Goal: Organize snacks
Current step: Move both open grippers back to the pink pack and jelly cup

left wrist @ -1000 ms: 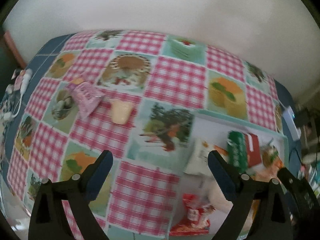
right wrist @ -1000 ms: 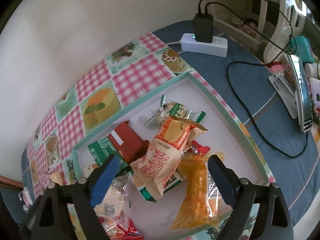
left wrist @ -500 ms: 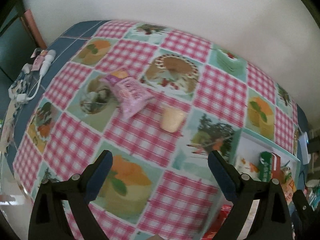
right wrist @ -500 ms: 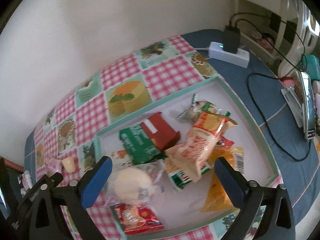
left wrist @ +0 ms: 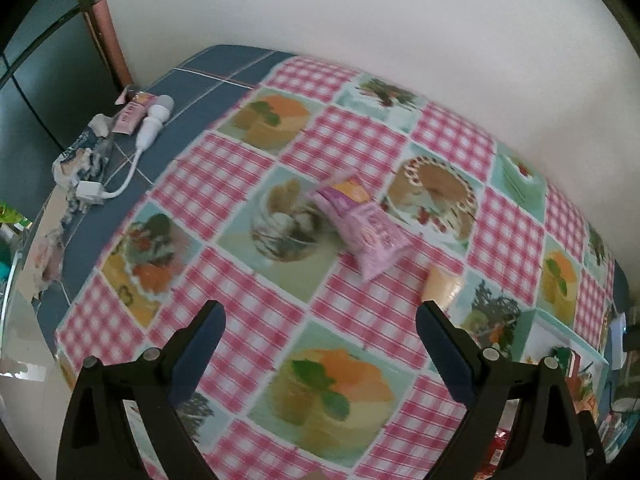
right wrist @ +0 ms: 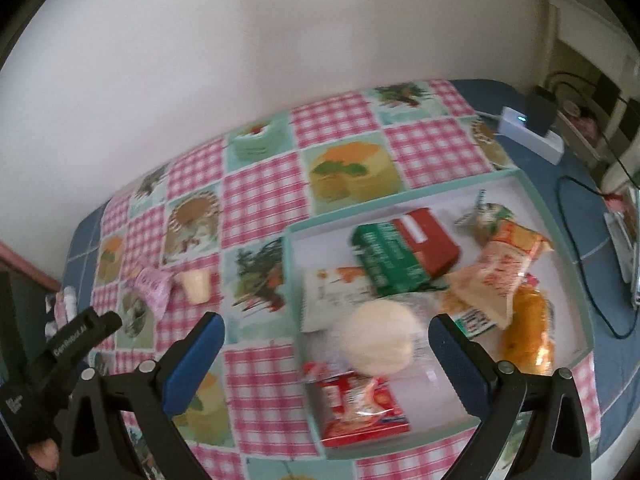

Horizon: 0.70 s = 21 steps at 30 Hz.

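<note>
A pink snack packet and a small cream cup lie loose on the checked tablecloth, beyond my left gripper. That gripper hangs open and empty above the cloth. In the right wrist view the mint-rimmed tray holds a green box, a red box, an orange packet, a round bun in a clear bag and a red packet. My right gripper stands open over the tray's left rim, holding nothing. The pink packet and the cup lie left of the tray.
A white wall bounds the table's far side. A power strip with a black charger and cables lie on the blue cloth to the right of the tray. A white cable with a plug and small items sit at the far left corner.
Both grippers have swung left over the table. The tray slid to the left view's right edge, and the pink packet and cup came nearer its middle. The right jaws spread slightly wider.
</note>
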Each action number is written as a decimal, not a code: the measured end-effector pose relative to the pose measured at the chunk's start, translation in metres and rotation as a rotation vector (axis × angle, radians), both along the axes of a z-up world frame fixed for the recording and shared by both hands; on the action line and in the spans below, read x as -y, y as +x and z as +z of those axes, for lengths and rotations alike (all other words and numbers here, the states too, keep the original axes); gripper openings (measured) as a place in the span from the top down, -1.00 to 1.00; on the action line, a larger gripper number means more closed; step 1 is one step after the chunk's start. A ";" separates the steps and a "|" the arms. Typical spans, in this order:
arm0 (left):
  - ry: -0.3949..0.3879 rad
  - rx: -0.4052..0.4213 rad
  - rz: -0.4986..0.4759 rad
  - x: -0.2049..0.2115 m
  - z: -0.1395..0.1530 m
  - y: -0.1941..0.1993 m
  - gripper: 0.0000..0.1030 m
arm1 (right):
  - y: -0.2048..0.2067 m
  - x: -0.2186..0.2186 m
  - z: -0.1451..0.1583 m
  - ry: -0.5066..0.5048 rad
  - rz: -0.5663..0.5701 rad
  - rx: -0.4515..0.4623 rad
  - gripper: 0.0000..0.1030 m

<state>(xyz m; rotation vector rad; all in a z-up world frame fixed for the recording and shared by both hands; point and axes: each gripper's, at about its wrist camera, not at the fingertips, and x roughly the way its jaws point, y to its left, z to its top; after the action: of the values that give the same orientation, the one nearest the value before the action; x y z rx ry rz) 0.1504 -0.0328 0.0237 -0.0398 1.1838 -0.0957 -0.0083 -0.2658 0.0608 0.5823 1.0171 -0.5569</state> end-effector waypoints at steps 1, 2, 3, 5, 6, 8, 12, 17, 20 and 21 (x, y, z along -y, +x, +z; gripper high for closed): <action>-0.003 0.001 0.005 -0.005 0.001 0.002 -0.87 | 0.002 -0.003 0.000 -0.001 0.009 0.000 -1.00; -0.005 0.001 0.011 -0.010 0.002 0.004 -0.87 | 0.006 -0.009 0.000 -0.002 0.021 0.000 -1.00; -0.006 0.002 0.015 -0.013 0.002 0.004 -0.87 | 0.009 -0.013 0.000 -0.002 0.030 0.000 -1.00; -0.006 0.005 0.032 -0.023 0.003 0.008 -0.87 | 0.016 -0.023 -0.002 0.000 0.052 -0.005 -1.00; -0.006 0.004 0.038 -0.027 0.003 0.009 -0.87 | 0.019 -0.026 -0.003 0.000 0.058 -0.006 -1.00; -0.006 0.001 0.051 -0.035 0.003 0.013 -0.87 | 0.025 -0.035 -0.004 -0.002 0.079 -0.013 -1.00; -0.015 -0.003 0.078 -0.052 0.002 0.019 -0.87 | 0.035 -0.048 -0.006 -0.001 0.103 -0.019 -1.00; -0.021 -0.010 0.102 -0.071 0.000 0.026 -0.87 | 0.047 -0.063 -0.010 -0.004 0.135 -0.028 -1.00; -0.027 -0.018 0.114 -0.078 -0.002 0.031 -0.87 | 0.053 -0.070 -0.013 -0.004 0.152 -0.033 -1.00; -0.029 -0.021 0.114 -0.080 -0.003 0.033 -0.87 | 0.055 -0.071 -0.014 -0.003 0.156 -0.033 -1.00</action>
<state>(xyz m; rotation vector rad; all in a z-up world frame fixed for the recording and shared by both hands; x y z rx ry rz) 0.1832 0.0471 0.0202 -0.1340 1.1983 -0.0117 0.0467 -0.1948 0.0467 0.4877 1.0828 -0.4316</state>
